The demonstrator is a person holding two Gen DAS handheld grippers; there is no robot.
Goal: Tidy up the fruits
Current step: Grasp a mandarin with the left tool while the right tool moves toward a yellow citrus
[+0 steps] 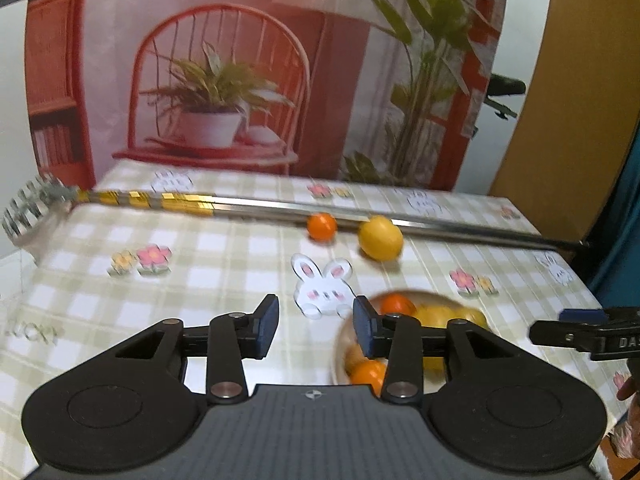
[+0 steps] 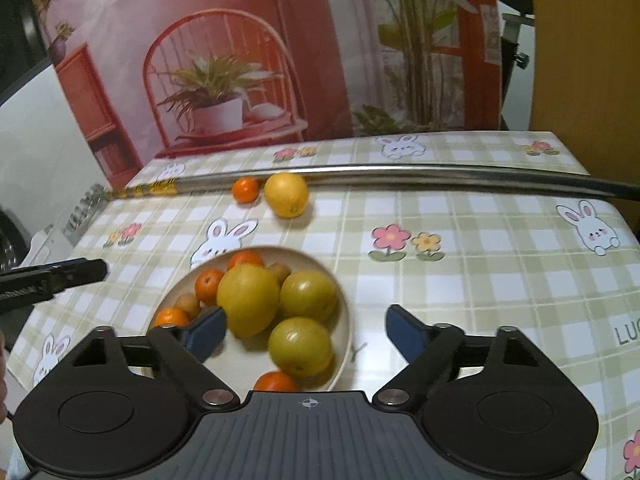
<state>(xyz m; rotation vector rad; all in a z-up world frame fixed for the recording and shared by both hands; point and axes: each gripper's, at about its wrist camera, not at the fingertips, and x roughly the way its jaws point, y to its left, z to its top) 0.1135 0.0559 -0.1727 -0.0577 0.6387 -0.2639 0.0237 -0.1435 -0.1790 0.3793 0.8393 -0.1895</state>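
A long metal rod (image 2: 400,172) lies across the checked tablecloth (image 2: 480,280); a printed backdrop (image 2: 240,60) stands behind.

A glossy checked plastic cloth (image 2: 460,280) covered the tabletop; the long polished metal rod (image 2: 400,174) shone; the cream bowl (image 2: 344,320) looked matt.

Ahead of you, a printed backdrop (image 1: 248,72) showing a red chair, potted plant and lamp fills the upper frame. A green-checked tablecloth (image 2: 460,272) with rabbits and flowers covers the table below; a tan wall panel (image 1: 580,80) stands at upper right.
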